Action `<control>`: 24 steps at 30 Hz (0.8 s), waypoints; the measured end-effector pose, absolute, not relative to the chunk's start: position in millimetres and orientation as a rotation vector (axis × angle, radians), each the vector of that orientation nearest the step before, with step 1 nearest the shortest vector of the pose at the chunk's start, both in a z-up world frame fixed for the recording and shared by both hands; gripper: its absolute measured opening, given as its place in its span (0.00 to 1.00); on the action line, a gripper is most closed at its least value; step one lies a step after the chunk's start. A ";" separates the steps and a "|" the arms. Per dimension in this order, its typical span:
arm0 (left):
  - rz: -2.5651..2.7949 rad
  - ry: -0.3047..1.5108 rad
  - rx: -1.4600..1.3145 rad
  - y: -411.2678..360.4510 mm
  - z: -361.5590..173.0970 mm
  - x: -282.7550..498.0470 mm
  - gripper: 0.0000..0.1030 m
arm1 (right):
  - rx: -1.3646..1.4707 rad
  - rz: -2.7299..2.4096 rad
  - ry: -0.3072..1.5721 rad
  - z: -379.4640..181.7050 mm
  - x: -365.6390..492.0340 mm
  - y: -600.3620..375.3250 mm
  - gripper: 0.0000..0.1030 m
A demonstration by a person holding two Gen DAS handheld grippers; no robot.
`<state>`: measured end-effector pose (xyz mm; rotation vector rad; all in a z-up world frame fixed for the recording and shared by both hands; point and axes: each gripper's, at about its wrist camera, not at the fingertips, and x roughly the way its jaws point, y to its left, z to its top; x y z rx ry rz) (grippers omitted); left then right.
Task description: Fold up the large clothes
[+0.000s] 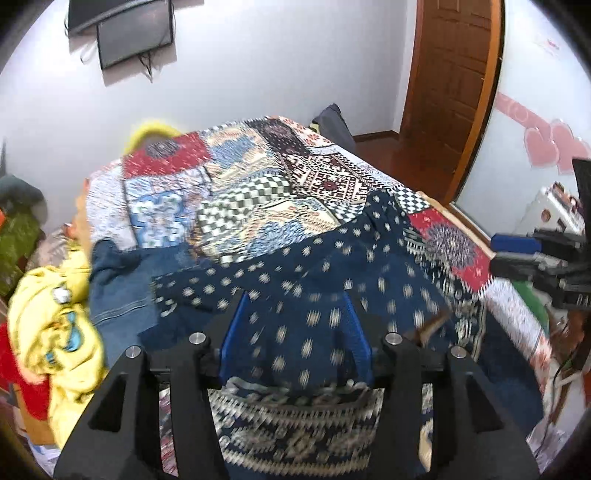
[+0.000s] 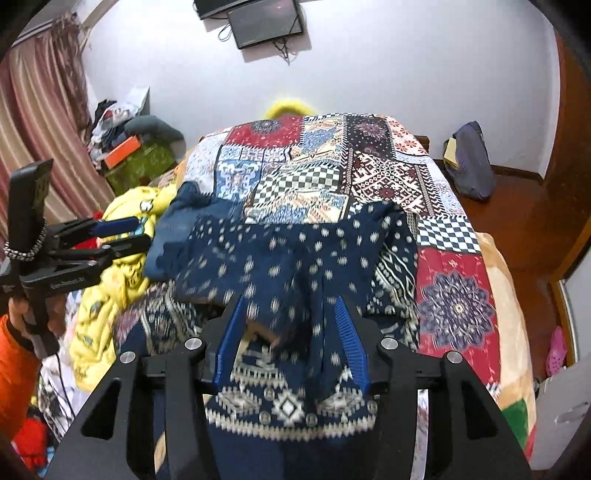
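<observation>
Navy dotted garment (image 2: 295,258) spread over the near part of the patchwork bedspread (image 2: 317,173), its patterned hem (image 2: 288,410) nearest, a denim piece (image 2: 173,229) tucked under its left edge and yellow clothes (image 2: 122,273) heaped further left. Left gripper (image 1: 295,332) part open, blue pads apart above the cloth, no pinch visible. Right gripper (image 2: 291,343) likewise part open over the fabric, a brown tag (image 2: 262,334) just beside its left pad.

white walls (image 2: 406,74), wooden door (image 1: 450,74), wall screen (image 2: 266,26), striped curtain (image 2: 40,122), reddish floor (image 2: 517,206).
</observation>
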<state>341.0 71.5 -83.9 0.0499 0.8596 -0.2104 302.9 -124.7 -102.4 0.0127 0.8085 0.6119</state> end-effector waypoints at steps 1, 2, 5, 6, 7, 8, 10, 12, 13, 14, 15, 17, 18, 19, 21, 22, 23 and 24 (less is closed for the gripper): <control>-0.217 0.875 0.033 69.6 -88.9 353.8 0.49 | 0.018 0.605 0.816 -105.0 311.0 -122.4 0.45; -0.219 0.889 0.024 67.0 -93.4 364.0 0.49 | 0.024 0.595 0.826 -108.6 319.8 -120.0 0.45; -0.219 0.941 0.034 60.1 -114.9 395.4 0.49 | 0.044 0.575 0.869 -123.0 344.6 -115.0 0.45; -0.212 0.957 0.044 58.6 -122.0 401.6 0.49 | 0.053 0.570 0.883 -127.3 350.4 -114.4 0.45; -0.209 0.983 0.054 57.3 -132.0 407.4 0.49 | 0.065 0.560 0.906 -133.8 358.1 -113.5 0.45; -0.214 1.007 0.058 56.9 -141.9 411.1 0.49 | 0.075 0.556 0.923 -139.3 363.8 -114.0 0.45; -0.227 1.044 0.065 58.1 -157.9 410.8 0.49 | 0.094 0.546 0.949 -150.5 373.0 -112.6 0.45; -0.250 1.068 0.078 60.6 -172.6 401.9 0.49 | 0.123 0.537 0.968 -159.0 376.6 -113.1 0.45; -0.258 1.076 0.087 61.7 -177.9 396.0 0.49 | 0.140 0.550 0.984 -163.9 377.0 -112.4 0.45; -0.261 1.084 0.100 62.4 -183.6 388.8 0.49 | 0.148 0.562 1.000 -168.1 376.0 -111.0 0.45; -0.262 1.093 0.118 64.4 -190.0 378.6 0.49 | 0.149 0.569 1.016 -172.7 375.0 -108.7 0.45; -0.263 1.109 0.148 67.3 -200.8 362.5 0.49 | 0.121 0.585 1.046 -181.6 370.0 -101.6 0.45; -0.257 1.118 0.161 69.6 -206.9 352.7 0.49 | 0.095 0.597 1.061 -186.1 365.7 -97.0 0.45; -0.253 1.125 0.168 71.6 -210.8 346.2 0.49 | 0.066 0.609 1.077 -191.3 360.0 -92.6 0.45; -0.232 1.130 0.178 76.9 -220.2 328.1 0.52 | 0.017 0.623 1.107 -200.8 350.2 -86.0 0.45; -0.219 1.106 0.171 79.7 -220.5 319.9 0.54 | -0.004 0.628 1.127 -206.1 345.3 -83.7 0.45; -0.204 1.090 0.158 83.2 -219.6 313.1 0.58 | -0.016 0.630 1.143 -209.5 341.5 -82.8 0.45; -0.188 1.088 0.133 88.2 -218.9 306.7 0.60 | -0.023 0.629 1.158 -213.2 338.3 -82.6 0.45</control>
